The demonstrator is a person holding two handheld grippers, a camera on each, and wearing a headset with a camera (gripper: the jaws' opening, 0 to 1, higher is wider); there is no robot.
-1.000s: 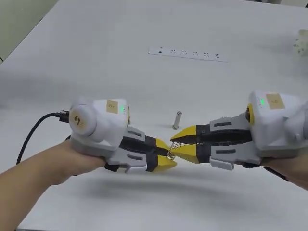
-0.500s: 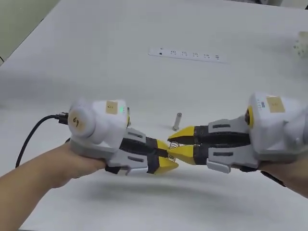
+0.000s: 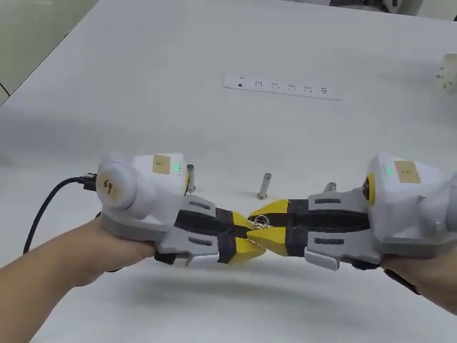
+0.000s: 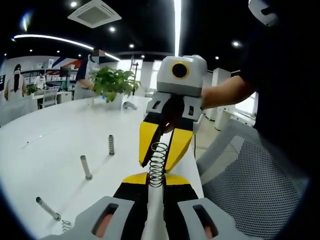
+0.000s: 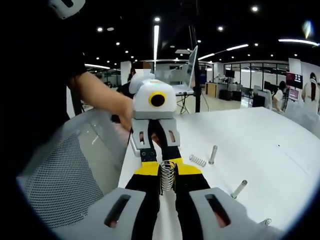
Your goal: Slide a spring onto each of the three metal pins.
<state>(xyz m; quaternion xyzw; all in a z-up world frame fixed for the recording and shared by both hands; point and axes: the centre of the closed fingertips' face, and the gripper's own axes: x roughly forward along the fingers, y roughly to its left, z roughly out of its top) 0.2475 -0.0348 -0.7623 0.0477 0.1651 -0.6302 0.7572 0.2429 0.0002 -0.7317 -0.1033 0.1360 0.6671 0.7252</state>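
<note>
Spring (image 4: 157, 164) held inside both meeting pairs of jaws.

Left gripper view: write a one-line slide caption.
Left gripper holds a spring between the facing right gripper's yellow jaws; metal pins wait on the white table.

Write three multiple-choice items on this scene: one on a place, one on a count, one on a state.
1. Where is the power strip? A beyond the pins; B at the near edge; C on the floor.
2. How many pins stand on the table? A one; B three; C five.
3. The spring between left gripper and right gripper is: A lying flat; B on a pin; C held off the table.
A: it lies past the pins. B: three show in the left gripper view. C: both hold it aloft.
</note>
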